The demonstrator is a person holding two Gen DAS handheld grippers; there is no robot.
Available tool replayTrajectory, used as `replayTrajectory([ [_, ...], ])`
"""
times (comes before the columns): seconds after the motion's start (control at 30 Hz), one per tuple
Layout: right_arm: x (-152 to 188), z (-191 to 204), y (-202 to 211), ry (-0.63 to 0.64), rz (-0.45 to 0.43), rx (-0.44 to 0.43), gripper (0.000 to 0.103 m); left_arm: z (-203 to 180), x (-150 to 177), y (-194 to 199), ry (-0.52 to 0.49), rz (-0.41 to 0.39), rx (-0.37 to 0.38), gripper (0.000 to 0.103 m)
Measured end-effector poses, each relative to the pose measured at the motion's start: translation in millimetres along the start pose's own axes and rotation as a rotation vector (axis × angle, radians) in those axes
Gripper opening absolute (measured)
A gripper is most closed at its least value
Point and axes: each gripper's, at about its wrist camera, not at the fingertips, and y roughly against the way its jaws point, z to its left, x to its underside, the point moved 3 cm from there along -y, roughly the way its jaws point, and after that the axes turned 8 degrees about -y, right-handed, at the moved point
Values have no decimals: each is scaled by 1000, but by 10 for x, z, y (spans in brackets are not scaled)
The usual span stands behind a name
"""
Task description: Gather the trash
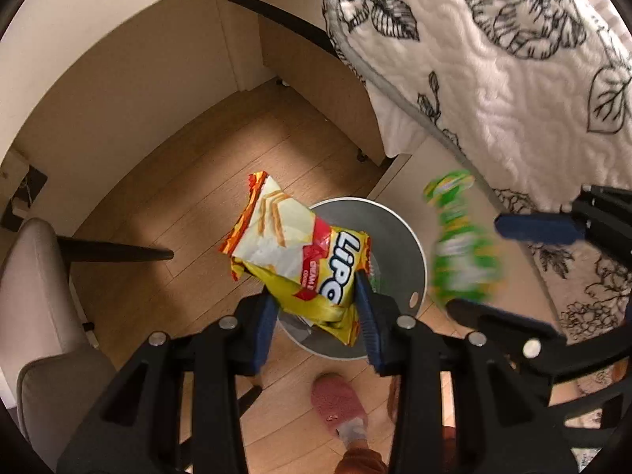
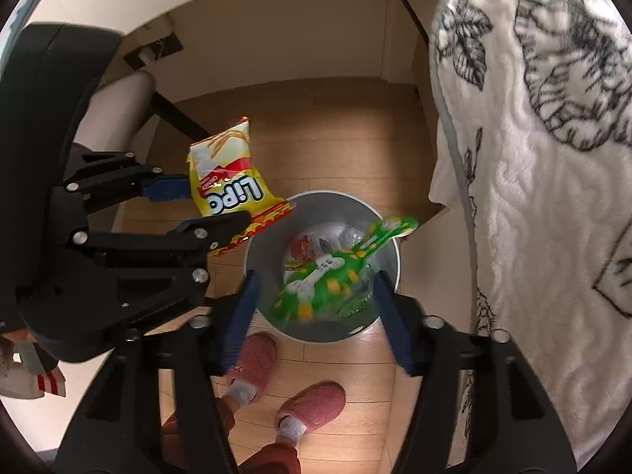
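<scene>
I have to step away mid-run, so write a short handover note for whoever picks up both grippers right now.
Left gripper: shut on the yellow snack bag, held above the grey bin.
Right gripper: open, jaws clear of the green wrapper, which is blurred and appears to be dropping into the bin.
Done: some trash already lies in the bin.
Left: release the yellow bag over the bin, then look for more trash.

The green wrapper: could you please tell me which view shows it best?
The right wrist view: the green wrapper lies mid-frame over the bin, print visible. The left wrist view shows it blurred, off to the right.
</scene>
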Motion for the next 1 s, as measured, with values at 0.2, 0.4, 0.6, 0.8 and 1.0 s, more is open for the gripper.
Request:
replayTrajectory([
  [0.2,9,-126,26,-49,11,19,65,-5,-26,-84,7,1,16,66],
  [0.4,-4,-154,173,-45,11,36,65,-79,-48,-28,-15,24,11,66],
  [0.6,-134,-139,581,-70,-3,49,66,-97,-106,288,-8,41,-32,67],
  [0.8,-290,-48,1221,-106,-41,87,83,-73,-199,966,31,5,-66,77],
  [1.0,-561,137,2061,-114,-108,122,87,45,-433,1822,47,-58,-101,81],
])
